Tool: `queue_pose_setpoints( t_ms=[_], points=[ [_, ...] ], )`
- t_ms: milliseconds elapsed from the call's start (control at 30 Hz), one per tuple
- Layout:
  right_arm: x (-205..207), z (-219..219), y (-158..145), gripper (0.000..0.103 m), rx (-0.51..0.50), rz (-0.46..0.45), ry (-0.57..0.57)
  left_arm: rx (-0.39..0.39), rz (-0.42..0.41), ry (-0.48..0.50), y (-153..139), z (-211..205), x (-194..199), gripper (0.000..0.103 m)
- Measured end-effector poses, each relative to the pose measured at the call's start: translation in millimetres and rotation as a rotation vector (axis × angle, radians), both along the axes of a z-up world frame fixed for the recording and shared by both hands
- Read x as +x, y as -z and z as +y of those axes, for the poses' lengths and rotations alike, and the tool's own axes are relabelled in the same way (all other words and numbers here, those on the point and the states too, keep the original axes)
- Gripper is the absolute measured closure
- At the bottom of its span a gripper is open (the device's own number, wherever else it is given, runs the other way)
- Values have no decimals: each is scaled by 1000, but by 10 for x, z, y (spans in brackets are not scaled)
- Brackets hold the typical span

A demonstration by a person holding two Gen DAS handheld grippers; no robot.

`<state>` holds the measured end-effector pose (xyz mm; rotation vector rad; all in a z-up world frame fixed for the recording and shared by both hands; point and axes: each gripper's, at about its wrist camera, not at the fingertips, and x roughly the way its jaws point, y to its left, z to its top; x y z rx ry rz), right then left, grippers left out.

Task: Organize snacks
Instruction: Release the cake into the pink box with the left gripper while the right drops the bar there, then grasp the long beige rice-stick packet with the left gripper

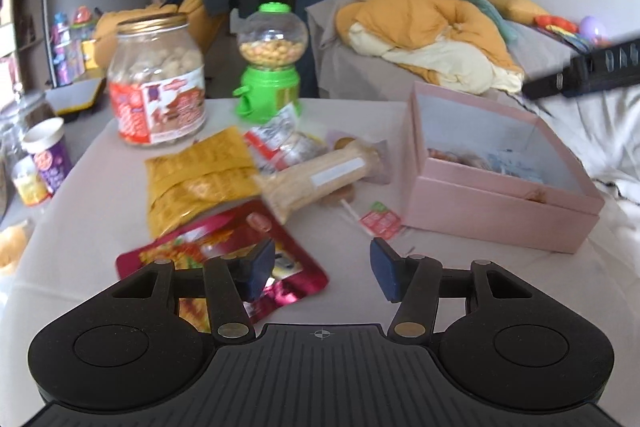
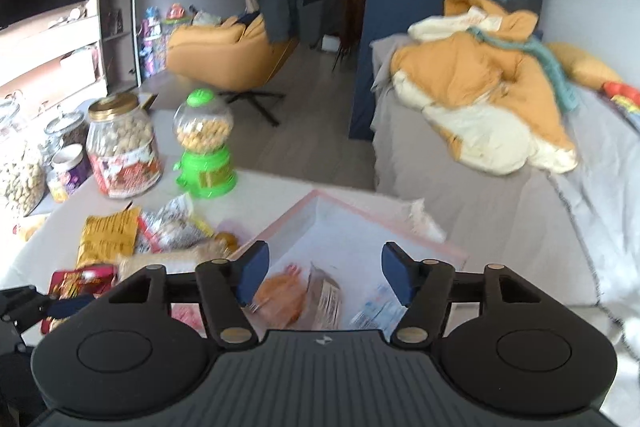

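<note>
On a cloth-covered worktop (image 1: 100,227), loose snacks lie left of an open pink cardboard box (image 1: 496,211): far left stands a glass jar of puffed snacks with a gold lid (image 1: 156,87), beside it a green plastic gumball dispenser (image 1: 270,63), and nearer lie a yellow crinkled snack bag (image 1: 196,179), a long clear sleeve of pale biscuits (image 1: 320,179) and a red foil pouch (image 1: 224,259).

The left gripper (image 1: 322,269) hangs low over the near edge of the pile, its blue-padded fingers (image 1: 262,265) spread about halfway and holding nothing; the left finger sits over the red pouch, which looks the likely next pick.

To the right, the right gripper (image 2: 324,277) hovers above the box, fingers (image 2: 252,275) apart and empty, with an orange snack packet (image 2: 282,295), a brown wrapper and a pale blue packet lying inside below it.

A clean pick would probably mean straddling the pouch's raised edge, not its flat middle, since thin foil lies flush with the cloth. The small red-and-white lollipop (image 1: 380,223) just left of the box could be knocked aside on the carry across.
</note>
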<state>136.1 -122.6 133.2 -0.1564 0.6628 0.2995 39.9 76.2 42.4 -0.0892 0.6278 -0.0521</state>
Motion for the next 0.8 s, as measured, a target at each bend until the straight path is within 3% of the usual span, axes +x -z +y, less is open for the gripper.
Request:
queue_pose_setpoints(
  t_ms=[200,300,400,567,633,800],
  points=[
    [-91,182,332,38,34,120,-68,-50,-86,-123,-80,383,-82,45],
    [-208,319,443,38,60,149,-125,-99,-89,-253,-115,725,-65,45],
    [-331,458,536,38,67,163,-177,-136,-79,-299,-129,958,-35,45],
    [-462,605,759,36,87,214,-232,-108,-95,-99,-219,734,197,45],
    [-500,612,858,36,95,245,-230,-64,-91,2,-252,565,391,45],
    [-582,455,1045,36,134,290,-220,82,-17,97,-198,253,863,45]
  ],
)
